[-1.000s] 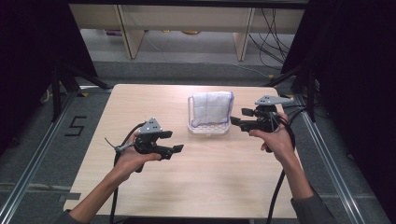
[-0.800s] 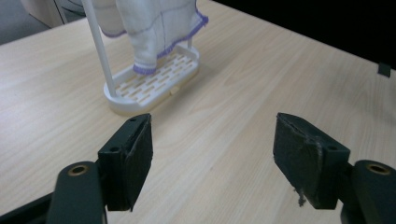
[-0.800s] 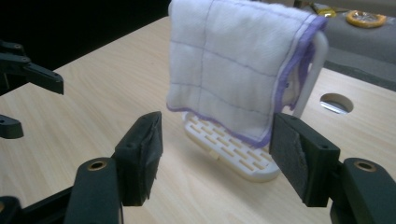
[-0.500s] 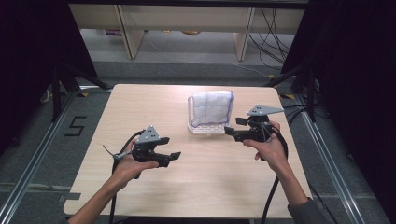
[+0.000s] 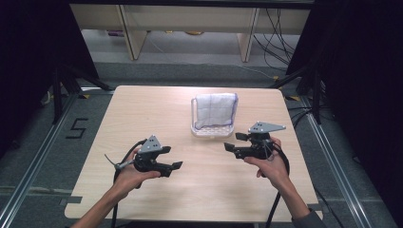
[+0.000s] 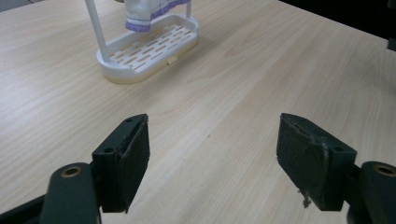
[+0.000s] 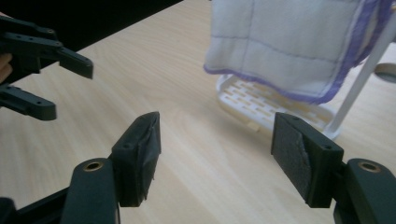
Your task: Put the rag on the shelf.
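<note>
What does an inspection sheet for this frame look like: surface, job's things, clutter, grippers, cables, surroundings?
Surface: light wooden table, bare apart from the rack.
Job's things: white slotted rack at the far centre, a white cloth with purple edging draped over its frame.
Clutter: nothing seen.
Grippers: left gripper open, holding nothing; right gripper open, holding nothing, near the rack but apart from it.
Cables: one black cable trails from each gripper toward the near edge.
Surroundings: grey floor, black curtains at both sides, wooden furniture legs beyond.

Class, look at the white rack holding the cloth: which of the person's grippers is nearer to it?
Right. The right gripper is just in front of the rack, off its right corner; the left gripper is farther back toward the person, to its left.
</note>
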### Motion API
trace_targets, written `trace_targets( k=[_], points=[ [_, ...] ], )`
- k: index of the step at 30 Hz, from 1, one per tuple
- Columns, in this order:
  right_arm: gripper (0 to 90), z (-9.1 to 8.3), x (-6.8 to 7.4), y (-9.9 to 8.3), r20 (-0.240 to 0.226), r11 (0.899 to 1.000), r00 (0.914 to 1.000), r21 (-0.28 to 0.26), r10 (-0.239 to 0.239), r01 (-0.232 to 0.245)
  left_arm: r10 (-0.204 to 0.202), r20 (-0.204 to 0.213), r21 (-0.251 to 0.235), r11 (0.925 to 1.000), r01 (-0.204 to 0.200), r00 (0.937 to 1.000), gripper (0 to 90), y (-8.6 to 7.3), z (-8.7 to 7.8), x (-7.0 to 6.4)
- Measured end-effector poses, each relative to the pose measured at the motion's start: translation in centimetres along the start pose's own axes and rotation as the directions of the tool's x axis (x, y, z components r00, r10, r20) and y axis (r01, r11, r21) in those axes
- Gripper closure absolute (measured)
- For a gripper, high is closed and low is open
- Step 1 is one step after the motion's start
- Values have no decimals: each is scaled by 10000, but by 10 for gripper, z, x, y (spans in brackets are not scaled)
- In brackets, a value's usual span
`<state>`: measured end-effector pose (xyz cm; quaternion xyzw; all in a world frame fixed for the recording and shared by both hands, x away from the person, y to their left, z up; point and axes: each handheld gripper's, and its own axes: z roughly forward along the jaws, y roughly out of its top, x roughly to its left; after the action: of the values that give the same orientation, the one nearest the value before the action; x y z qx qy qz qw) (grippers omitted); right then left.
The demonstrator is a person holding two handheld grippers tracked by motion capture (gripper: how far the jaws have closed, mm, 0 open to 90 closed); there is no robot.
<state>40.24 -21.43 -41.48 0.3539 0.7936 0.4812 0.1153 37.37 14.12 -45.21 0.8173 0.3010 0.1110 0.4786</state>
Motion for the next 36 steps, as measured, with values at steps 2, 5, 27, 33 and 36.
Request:
trace_targets(
  k=[2, 5, 27, 33, 36],
  points=[
    [340, 0, 4, -5, -5, 9998, 10000, 177, 82, -82, -21, 18, -82, 10000, 21, 10000, 253, -4, 0, -1],
    [340, 2, 8, -10, -187, 9998, 9997, 157, 133, -130, -76, 4, -86, 9999, 76, 10000, 251, -11, -1, -1],
    [319, 6, 13, -44, -854, 9957, 9938, 651, 708, -654, 170, -221, 468, 9988, -160, 9996, 248, -46, -7, -13],
    [304, -3, 11, -55, -605, 9953, 9954, 680, 738, -696, 202, -205, 621, 9979, -189, 9996, 246, -56, -11, -18],
    [300, -5, 14, -61, -644, 9925, 9929, 771, 995, -945, 333, -200, 641, 9974, -319, 9992, 246, -58, -14, -23]
  ],
)
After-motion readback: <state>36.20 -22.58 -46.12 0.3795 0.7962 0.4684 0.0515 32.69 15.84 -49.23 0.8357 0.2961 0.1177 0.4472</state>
